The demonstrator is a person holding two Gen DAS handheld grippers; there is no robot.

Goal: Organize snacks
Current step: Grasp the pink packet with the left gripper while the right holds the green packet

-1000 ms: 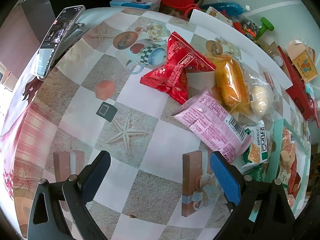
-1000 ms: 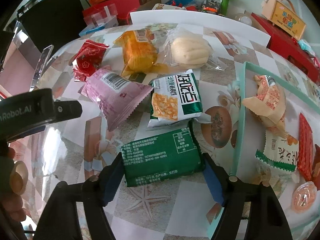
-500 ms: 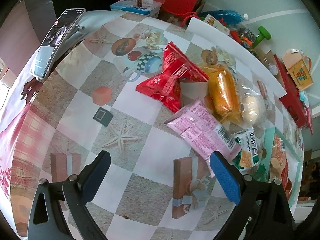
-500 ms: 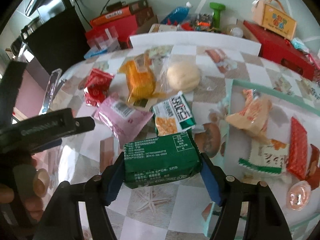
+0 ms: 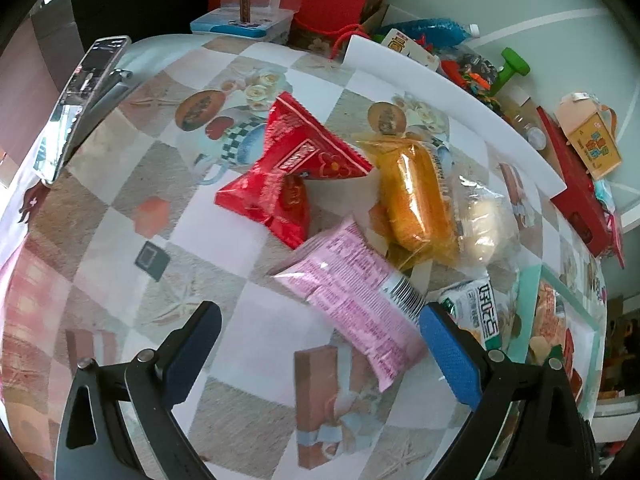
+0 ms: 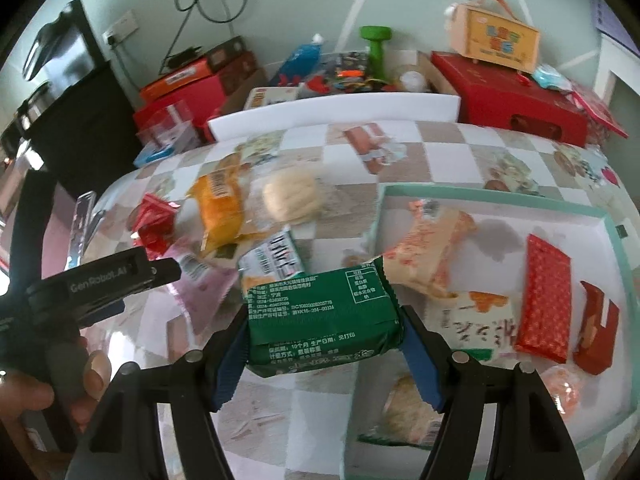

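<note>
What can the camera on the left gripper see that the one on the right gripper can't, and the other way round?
Only the left wrist view shows the open left gripper over bare tablecloth. Only the right wrist view shows the right gripper clamping a green packet, and most of the tray with its sorted snacks. Both show the pink packet, the orange cake and the red packets.
</note>
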